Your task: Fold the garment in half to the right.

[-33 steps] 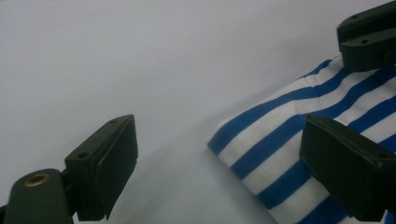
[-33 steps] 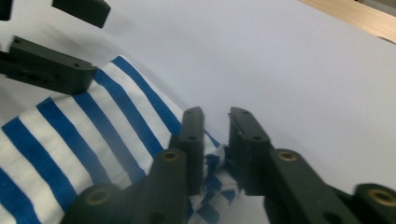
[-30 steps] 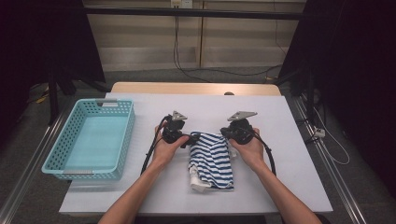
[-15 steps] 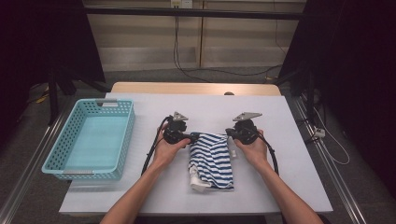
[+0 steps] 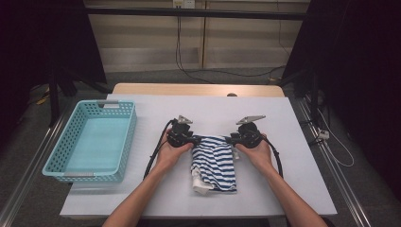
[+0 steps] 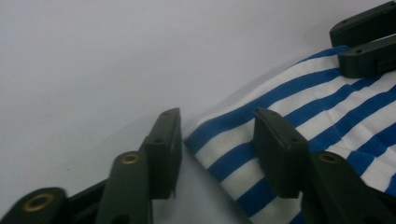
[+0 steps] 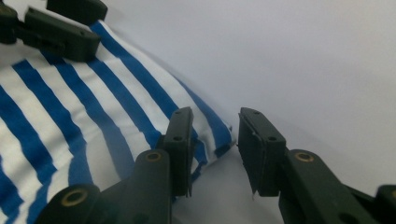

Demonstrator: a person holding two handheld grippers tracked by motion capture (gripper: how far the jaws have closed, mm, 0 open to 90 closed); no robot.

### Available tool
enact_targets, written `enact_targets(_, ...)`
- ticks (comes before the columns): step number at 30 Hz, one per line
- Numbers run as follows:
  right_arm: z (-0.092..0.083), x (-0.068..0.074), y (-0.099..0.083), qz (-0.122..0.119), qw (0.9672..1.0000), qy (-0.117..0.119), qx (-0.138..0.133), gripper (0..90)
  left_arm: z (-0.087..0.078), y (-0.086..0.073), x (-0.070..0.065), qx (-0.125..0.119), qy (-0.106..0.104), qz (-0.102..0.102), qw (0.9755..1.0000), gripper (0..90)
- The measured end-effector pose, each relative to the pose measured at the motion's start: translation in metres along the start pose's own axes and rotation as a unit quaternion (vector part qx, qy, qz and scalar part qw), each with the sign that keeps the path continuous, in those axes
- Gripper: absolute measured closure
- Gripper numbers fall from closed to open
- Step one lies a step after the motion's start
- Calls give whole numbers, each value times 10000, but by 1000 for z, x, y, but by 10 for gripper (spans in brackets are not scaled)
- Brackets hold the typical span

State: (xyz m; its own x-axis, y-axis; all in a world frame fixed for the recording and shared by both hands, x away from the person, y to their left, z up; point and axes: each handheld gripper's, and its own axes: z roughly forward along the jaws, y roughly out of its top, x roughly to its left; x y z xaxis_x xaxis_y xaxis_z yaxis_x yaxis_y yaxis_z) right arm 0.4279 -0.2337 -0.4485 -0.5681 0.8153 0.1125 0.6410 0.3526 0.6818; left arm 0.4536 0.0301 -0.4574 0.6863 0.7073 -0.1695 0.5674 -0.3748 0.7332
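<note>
Your left gripper (image 5: 193,138) sits at the far left corner of the blue-and-white striped cloth (image 5: 215,162), its jaws partly apart and just now closing, with the corner between them but the pads not pressing it. Your right gripper (image 5: 232,139) is at the far right corner, its jaws having just opened a little, that corner loose in the gap. The folded cloth lies mid-table on the white table (image 5: 283,179), well right of the turquoise basket (image 5: 126,137).
</note>
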Motion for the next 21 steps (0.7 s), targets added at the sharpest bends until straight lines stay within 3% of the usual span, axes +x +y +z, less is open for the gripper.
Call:
enact_targets(3,1,0,-1,235,9996,142,103,795,0,-1,2,-18,-6,-44,10000,632)
enact_targets(4,1,0,-1,235,9996,142,103,795,0,-1,5,-35,-235,-125,9996,632)
enact_targets(5,2,-3,0,51,9999,73,-59,868,-2,-1,5,-19,-70,-137,9999,657)
enact_targets(10,4,-4,2,10,9999,26,-97,879,-1,-2,6,-57,-76,-210,9997,675)
enact_targets(13,6,-5,3,-64,9999,-12,-138,879,-2,-2,8,-34,-82,-114,9999,670)
enact_targets(15,6,-6,2,-66,9999,-10,-140,873,-2,-2,8,-116,-77,-150,9998,630)
enact_targets(17,6,-6,2,-98,9998,-56,-179,839,-5,-2,7,-146,-69,-192,9997,526)
enact_targets(19,4,-5,2,-39,9996,-88,-271,788,-9,0,8,-188,-151,-86,9997,393)
enact_targets(21,0,-6,2,0,9991,-63,-420,718,-14,0,7,-324,-204,-121,9992,337)
